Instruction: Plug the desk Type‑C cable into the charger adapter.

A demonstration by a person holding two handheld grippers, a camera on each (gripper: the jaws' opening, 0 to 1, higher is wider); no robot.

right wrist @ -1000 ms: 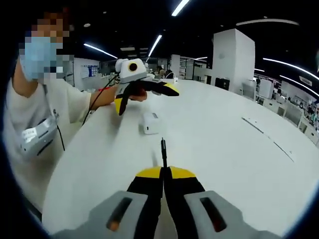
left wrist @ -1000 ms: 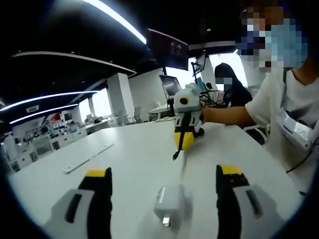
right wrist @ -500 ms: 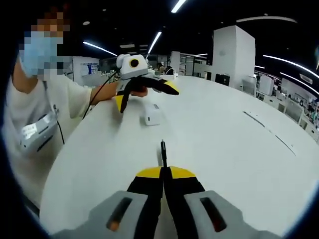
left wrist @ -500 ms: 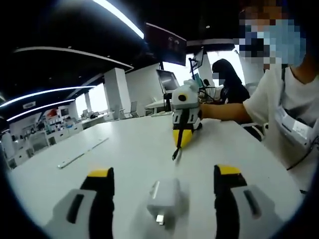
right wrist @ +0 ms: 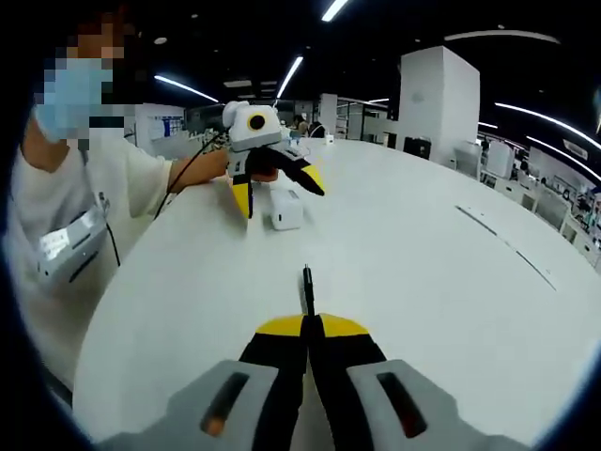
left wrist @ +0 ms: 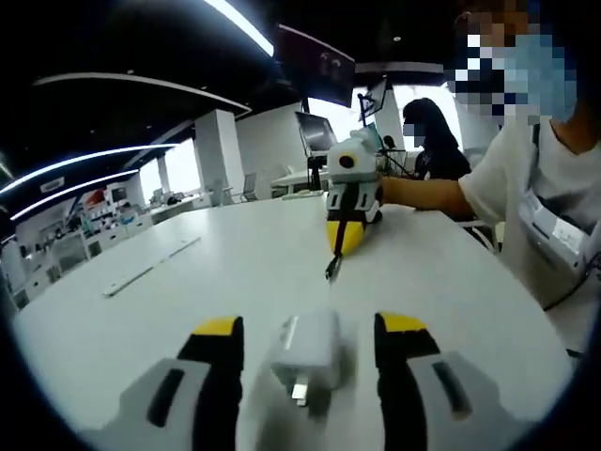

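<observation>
Left gripper view: the left claw (left wrist: 308, 340) stands narrowly parted around the white charger adapter (left wrist: 307, 349) on the worktop (left wrist: 225, 272), its jaws just beside it. Right gripper view: the right claw (right wrist: 307, 324) pinches the Type‑C cable (right wrist: 306, 289), plug pointing forward.

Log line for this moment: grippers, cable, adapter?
left gripper: open, jaws either side of charger adapter on table | right gripper: shut on cable plug | cable: not yet plugged in

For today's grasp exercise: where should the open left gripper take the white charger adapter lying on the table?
Grip the charger adapter across its two broad side faces, coming along the table from its prong end; the left gripper already straddles it, jaws open.
</observation>
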